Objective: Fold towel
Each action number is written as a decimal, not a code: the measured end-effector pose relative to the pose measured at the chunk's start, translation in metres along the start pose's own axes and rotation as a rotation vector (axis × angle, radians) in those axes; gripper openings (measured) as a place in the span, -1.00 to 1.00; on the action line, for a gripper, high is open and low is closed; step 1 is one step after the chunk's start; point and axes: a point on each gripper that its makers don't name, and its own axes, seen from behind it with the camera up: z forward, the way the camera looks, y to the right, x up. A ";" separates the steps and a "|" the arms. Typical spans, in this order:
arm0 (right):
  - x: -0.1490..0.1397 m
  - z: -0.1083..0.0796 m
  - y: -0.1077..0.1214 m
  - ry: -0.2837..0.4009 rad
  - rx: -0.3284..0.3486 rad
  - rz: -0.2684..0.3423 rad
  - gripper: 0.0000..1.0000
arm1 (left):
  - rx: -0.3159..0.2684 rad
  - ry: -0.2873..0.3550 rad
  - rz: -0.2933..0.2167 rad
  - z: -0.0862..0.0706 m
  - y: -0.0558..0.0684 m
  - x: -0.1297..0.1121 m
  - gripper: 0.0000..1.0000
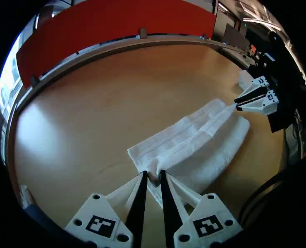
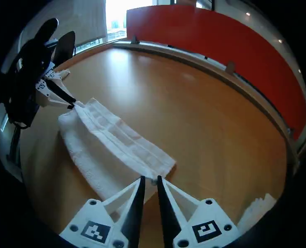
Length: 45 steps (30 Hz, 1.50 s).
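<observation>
1. White plastic left gripper (image 1: 153, 177) w/ black inner pads is pinching the near corner of a white ribbed terry towel (image 1: 194, 140), jaws nearly closed on the cloth.
2. Right gripper (image 2: 149, 180) is clamping the opposite end, fingers narrowed on the hem.
3. Towel is lying folded lengthwise on a tan wooden tabletop (image 1: 91, 124), stretched btwn both tools.
4. B/w square coded tags (image 1: 100, 225) are sitting on the finger bases.
5. Long red partition panel (image 1: 111, 25) is standing along the table's far edge.
</observation>
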 end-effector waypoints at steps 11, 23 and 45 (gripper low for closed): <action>0.000 0.005 0.011 -0.002 -0.036 0.006 -0.26 | 0.036 0.003 -0.001 0.001 -0.011 -0.002 -0.30; 0.003 0.010 0.024 0.004 -0.089 0.014 0.35 | 0.085 0.008 0.001 0.001 -0.027 0.001 0.22; 0.013 0.000 0.040 0.051 -0.159 0.026 1.00 | 0.135 0.036 -0.045 -0.011 -0.044 0.004 0.90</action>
